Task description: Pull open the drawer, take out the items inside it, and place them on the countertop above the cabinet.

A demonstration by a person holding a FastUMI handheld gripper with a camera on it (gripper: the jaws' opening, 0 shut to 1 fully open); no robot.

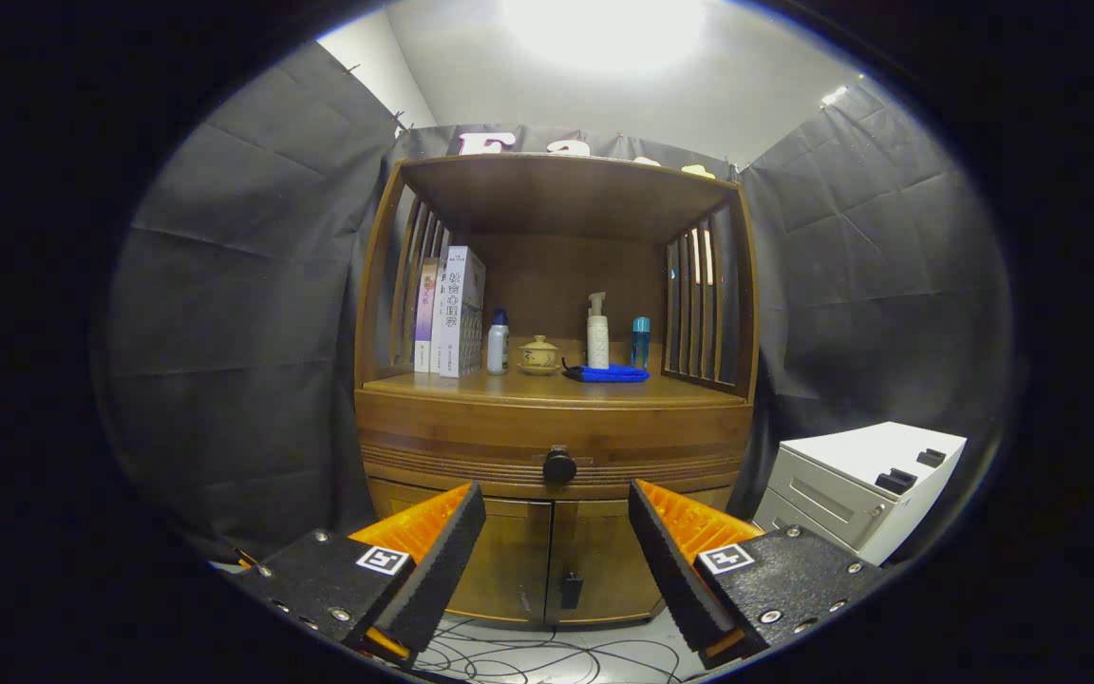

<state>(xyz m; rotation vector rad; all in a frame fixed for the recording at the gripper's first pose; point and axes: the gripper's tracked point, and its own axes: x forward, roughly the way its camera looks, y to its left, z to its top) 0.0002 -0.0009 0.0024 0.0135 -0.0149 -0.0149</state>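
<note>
While shut under the counter's front edge, drawer (556, 439) likely stiff and weighty: best taken by round knob (559, 465) at front centre. Gripper (556, 546) wide open, empty, well short.

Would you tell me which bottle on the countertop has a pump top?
The tall white bottle behind the blue cloth; the others have plain caps.

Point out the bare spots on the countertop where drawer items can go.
Free: the countertop's front strip, ahead of the books and bottles. Crowded: the back row, from books to blue cloth. Gripper jaws open, short of the drawer knob.
</note>
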